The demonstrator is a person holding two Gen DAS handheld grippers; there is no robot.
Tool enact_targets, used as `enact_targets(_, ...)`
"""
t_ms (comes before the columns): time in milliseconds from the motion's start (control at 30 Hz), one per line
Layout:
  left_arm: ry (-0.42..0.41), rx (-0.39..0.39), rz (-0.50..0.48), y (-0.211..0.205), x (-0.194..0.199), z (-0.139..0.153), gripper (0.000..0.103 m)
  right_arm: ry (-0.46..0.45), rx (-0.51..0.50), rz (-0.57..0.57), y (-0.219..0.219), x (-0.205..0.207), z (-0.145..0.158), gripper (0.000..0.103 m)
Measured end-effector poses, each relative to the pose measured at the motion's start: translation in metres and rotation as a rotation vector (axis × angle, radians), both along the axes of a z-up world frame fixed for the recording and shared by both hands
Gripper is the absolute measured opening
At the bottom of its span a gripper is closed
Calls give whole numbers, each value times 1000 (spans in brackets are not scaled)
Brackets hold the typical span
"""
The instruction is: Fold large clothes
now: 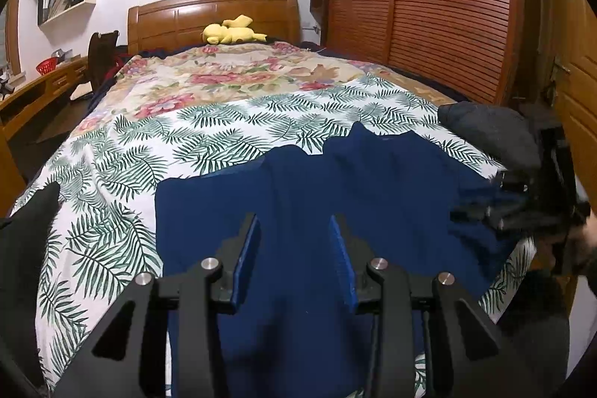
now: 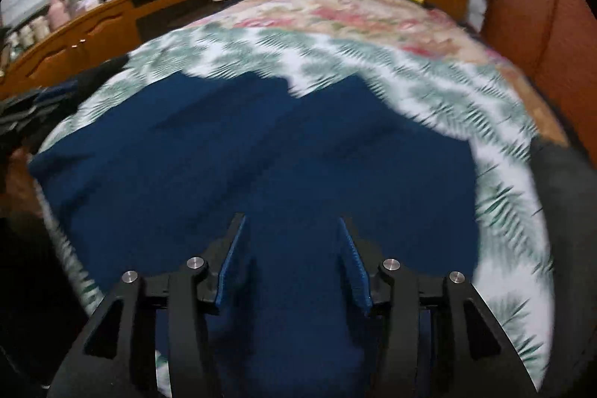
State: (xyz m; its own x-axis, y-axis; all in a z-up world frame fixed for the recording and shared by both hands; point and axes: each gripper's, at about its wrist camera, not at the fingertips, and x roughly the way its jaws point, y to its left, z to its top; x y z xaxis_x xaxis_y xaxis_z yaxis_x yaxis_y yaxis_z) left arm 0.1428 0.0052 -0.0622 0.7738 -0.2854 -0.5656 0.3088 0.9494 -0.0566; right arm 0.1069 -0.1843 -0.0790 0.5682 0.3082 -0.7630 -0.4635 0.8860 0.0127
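Observation:
A large dark blue garment [image 1: 373,181] lies spread on the fern-print sheet [image 1: 209,133] at the near end of the bed. My left gripper [image 1: 294,222] hovers over the garment's near part, open, with only flat cloth showing between its blue pads. The right wrist view is blurred. There the same blue garment [image 2: 261,155] fills the middle. My right gripper [image 2: 291,219] stands open above it with nothing pinched. From the left wrist view the right gripper [image 1: 522,207] shows as a dark blur at the garment's right edge.
A dark grey garment [image 1: 492,133] is heaped at the bed's right edge, and another dark cloth [image 1: 26,230] lies at the left edge. A yellow plush toy [image 1: 233,30] rests by the wooden headboard [image 1: 212,13]. Wardrobe doors [image 1: 429,6] stand on the right, a desk [image 2: 93,21] on the left.

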Motion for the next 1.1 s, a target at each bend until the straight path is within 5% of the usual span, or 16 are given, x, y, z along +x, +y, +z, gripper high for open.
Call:
enact_targets(333,12,42,52,22,-41,8,38,10,23,87,40,-33,-20,50)
enact_targets(800,192,75,158,61,-55,-49,40,1,5,102,45,-38,-38,51)
enact_targets(1100,271,60,216,65,-53,-80,54,-1,8,109,43,-39,-38,51)
